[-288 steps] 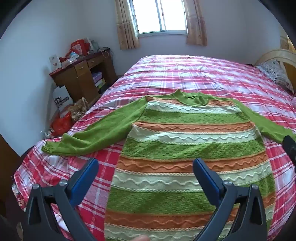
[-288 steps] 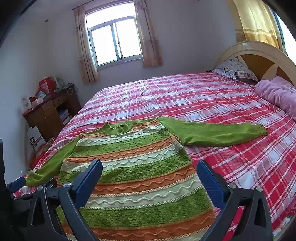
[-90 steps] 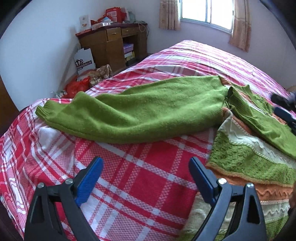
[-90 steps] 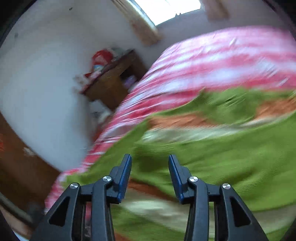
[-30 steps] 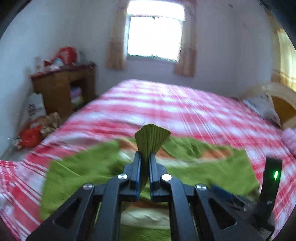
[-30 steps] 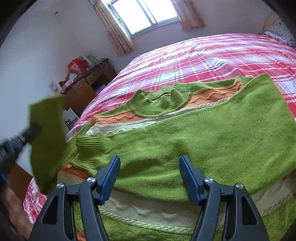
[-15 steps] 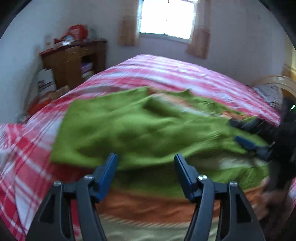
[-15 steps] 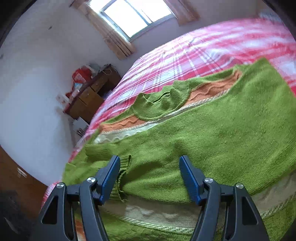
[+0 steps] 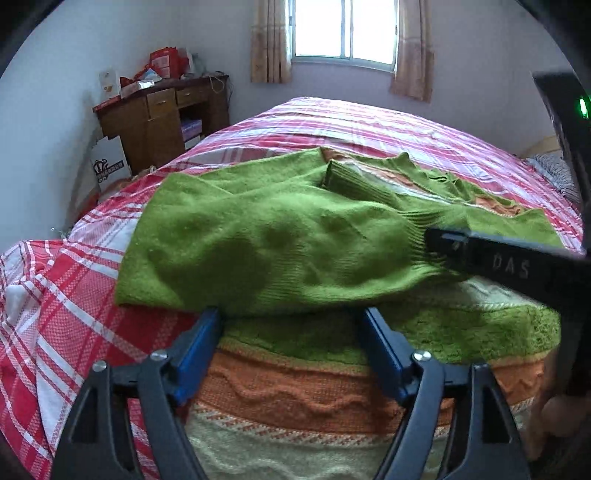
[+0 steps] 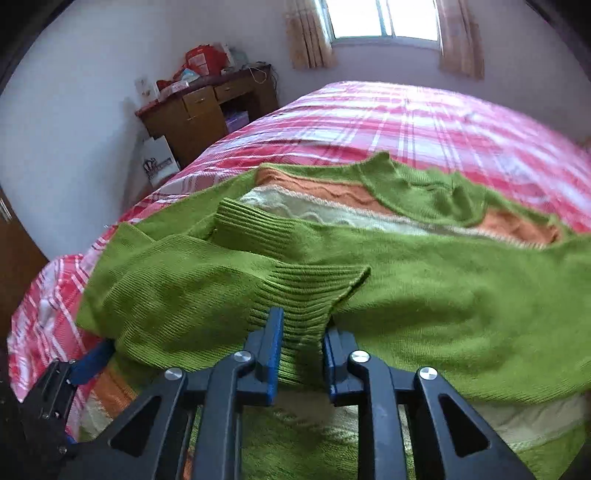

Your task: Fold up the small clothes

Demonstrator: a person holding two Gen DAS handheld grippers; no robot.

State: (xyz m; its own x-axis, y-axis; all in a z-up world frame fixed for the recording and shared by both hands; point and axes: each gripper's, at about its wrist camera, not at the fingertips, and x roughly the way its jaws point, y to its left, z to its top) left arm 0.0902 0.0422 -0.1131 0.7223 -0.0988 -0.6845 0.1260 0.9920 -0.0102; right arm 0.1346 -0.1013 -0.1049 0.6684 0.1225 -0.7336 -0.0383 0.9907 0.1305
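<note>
A green, orange and cream striped sweater point(image 9: 295, 384) lies flat on the bed, also in the right wrist view point(image 10: 332, 195). Both green sleeves are folded across its chest. The left sleeve point(image 9: 258, 243) lies on top. My left gripper point(image 9: 291, 325) is open and low at that sleeve's near edge. My right gripper point(image 10: 301, 332) has its jaws narrowed around the left sleeve's ribbed cuff point(image 10: 306, 295); its black body point(image 9: 509, 262) reaches in from the right. The other cuff point(image 10: 251, 225) lies behind.
The bed has a red and white plaid sheet point(image 9: 66, 295). A wooden desk point(image 9: 162, 114) with clutter stands at the left wall, a white bag point(image 9: 110, 166) beside it. A window point(image 10: 384, 18) with curtains is at the back. A pillow point(image 9: 554, 173) lies far right.
My left gripper let go of the left sleeve's cuff after laying the sleeve across the chest, then dropped low. My right gripper moved onto that cuff and narrowed around it.
</note>
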